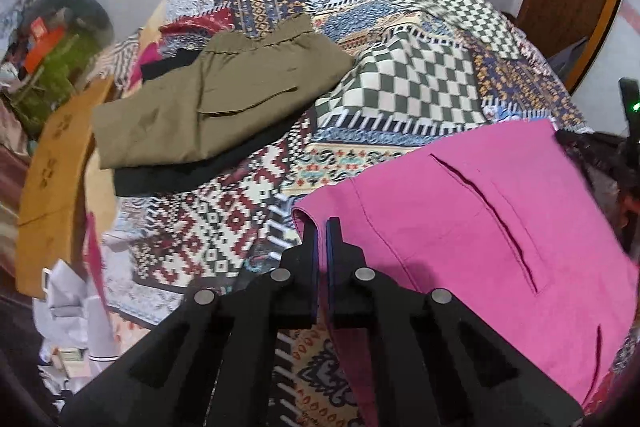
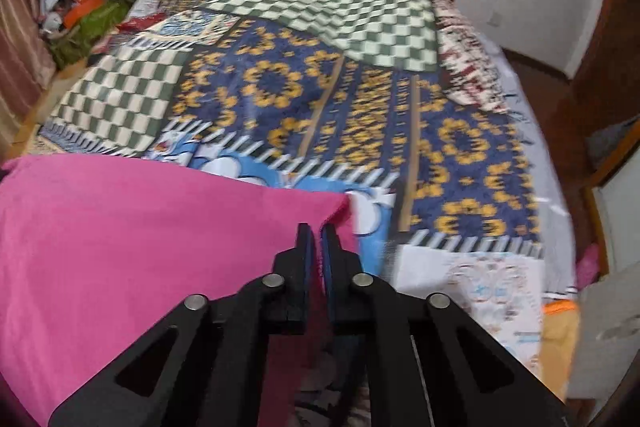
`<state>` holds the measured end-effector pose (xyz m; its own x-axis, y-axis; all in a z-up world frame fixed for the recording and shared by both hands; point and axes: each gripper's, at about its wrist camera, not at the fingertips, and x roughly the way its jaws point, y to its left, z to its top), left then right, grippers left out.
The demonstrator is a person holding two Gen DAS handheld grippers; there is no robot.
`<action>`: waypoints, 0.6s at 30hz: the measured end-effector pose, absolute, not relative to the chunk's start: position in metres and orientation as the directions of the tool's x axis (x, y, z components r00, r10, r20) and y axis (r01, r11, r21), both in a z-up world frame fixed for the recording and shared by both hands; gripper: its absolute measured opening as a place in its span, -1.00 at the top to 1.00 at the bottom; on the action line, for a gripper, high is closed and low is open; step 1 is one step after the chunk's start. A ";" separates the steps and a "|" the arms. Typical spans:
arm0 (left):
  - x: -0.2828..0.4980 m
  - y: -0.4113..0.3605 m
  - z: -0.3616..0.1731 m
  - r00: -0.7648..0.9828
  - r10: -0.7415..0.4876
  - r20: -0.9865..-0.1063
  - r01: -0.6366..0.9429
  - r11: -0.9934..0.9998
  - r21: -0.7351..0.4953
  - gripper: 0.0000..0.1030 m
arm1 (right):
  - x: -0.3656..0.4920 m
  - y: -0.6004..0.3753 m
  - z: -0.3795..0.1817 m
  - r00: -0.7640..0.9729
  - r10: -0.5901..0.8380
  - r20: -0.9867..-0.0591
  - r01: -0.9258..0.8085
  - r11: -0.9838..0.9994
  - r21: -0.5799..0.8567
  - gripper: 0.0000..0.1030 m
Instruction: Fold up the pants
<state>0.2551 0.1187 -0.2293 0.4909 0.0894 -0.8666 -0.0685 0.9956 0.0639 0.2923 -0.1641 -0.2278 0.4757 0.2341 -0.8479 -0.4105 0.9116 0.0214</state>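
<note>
Your left hand-held gripper [image 1: 322, 227] is clamped right down on the near-left corner of the pink pants [image 1: 480, 219], with the hem edge pinched between the blue-lined pads so there's basically no gap left. Same deal on the other side: your right hand-held gripper [image 2: 315, 231] is closed tight on the pink pants [image 2: 120, 247] at their right corner, and you can see a strip of pink cloth running down between its fingers. The pants are spread flat on the bed, on top of the patchwork bedspread [image 1: 224, 223], at the near edge closest to you, with a slit pocket [image 1: 492, 211] facing up in the left wrist view. Further back on the left of the bedspread there's an already folded pair of olive pants [image 1: 208, 107] with an elastic waistband, stacked on a folded black garment [image 1: 192, 175] that sticks out underneath along the near side. Both sit well apart from the pink pair. A tan cardboard piece [image 1: 56, 187] leans off the left edge of the bed, and there's a heap of bags and clothes [image 2: 88, 3] by the wall in the far-left corner. The right wrist view is pretty smeared, so the fine detail over there is hard to call.
</note>
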 end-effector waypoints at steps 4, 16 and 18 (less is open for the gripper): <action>0.248 0.136 -0.222 0.470 0.094 -0.878 -0.125 0.991 0.040 0.89 | 0.290 -0.181 -0.217 0.453 0.223 -0.863 -0.393 0.919 0.032 0.94; 0.243 0.119 -0.159 0.589 0.079 -0.804 -0.079 0.996 0.039 0.28 | 0.254 -0.151 -0.131 0.469 0.450 -0.759 -0.510 0.840 0.183 0.23; 0.248 0.109 -0.154 0.601 0.049 -0.798 -0.047 0.999 0.026 0.14 | 0.253 -0.133 -0.128 0.447 0.494 -0.746 -0.541 0.813 0.214 0.14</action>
<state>0.2483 0.1090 -0.1542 0.6005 0.0492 -0.7981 -0.0467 0.9986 0.0264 0.2531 -0.1332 -0.1285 0.4472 0.4941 -0.7455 -0.5413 0.8131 0.2142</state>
